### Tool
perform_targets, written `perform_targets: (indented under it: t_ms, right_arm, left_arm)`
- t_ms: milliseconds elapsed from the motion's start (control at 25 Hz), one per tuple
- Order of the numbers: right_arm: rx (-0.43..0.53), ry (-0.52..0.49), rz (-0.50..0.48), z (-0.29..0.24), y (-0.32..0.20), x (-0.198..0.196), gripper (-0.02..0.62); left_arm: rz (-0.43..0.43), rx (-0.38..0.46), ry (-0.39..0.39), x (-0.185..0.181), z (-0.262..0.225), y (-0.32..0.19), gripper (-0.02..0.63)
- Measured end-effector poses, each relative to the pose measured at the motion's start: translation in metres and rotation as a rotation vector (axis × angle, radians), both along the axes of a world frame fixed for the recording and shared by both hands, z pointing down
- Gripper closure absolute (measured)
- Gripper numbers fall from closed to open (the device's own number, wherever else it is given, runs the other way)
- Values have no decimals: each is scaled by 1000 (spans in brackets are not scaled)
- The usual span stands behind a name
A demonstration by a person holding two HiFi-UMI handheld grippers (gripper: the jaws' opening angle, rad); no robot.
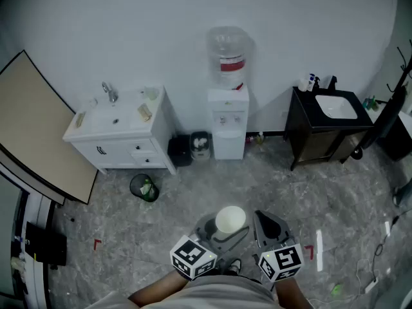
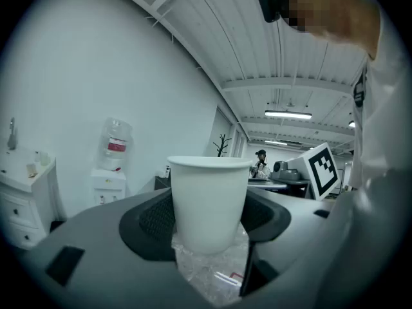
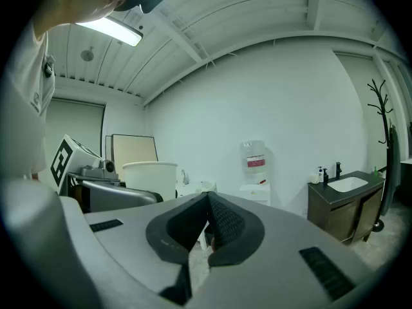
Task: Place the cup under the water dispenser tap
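Observation:
A white paper cup (image 1: 230, 221) (image 2: 209, 201) stands upright between the jaws of my left gripper (image 1: 226, 229) (image 2: 207, 221), whose dark pads press on its sides. The cup's rim (image 3: 149, 167) also shows at the left of the right gripper view. My right gripper (image 1: 269, 226) (image 3: 207, 227) hangs beside it with its jaws together and nothing in them. The water dispenser (image 1: 229, 111) (image 2: 109, 172) (image 3: 255, 184), white with a clear bottle on top, stands against the far wall, well ahead of both grippers.
A white vanity with a sink (image 1: 119, 129) stands left of the dispenser, a dark sink cabinet (image 1: 328, 124) (image 3: 341, 201) right of it. A black bin (image 1: 180, 150) and a waste basket (image 1: 144, 187) sit on the marbled floor. A large board (image 1: 32, 121) leans at left.

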State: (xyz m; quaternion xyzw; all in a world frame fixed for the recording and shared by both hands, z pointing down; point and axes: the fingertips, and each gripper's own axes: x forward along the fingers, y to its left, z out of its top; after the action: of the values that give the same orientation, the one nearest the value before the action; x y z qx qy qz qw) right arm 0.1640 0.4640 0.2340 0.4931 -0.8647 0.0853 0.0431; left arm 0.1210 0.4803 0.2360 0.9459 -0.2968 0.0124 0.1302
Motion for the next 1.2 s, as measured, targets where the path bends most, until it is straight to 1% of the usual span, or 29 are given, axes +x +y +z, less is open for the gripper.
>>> perform_targets:
  t_ms: [160,320,560,720,1000,1200]
  right_arm:
    - [-6,1,-7,2,0,-1,580]
    - [-16,-35,-27,3,-2,-1,578]
    - [4,-45,-28,0,-4,5,578]
    - [4,-65,-27,1,-4,16,578]
    - [11,-92,-57,4,-15,29,578]
    - [10,-93,-76,3,-36,24,578]
  left_arm:
    - [-1,0,0,0,0,0,324]
    - [-2,1,-6,2,3,-1,324]
    - [-12,11,-14,3,4,-4,324]
    - [-28,21,-17,6,3,-7,324]
    - [-76,30,-28,9,6,-25,324]
    - [-99,40,-41,2,10,-51,324]
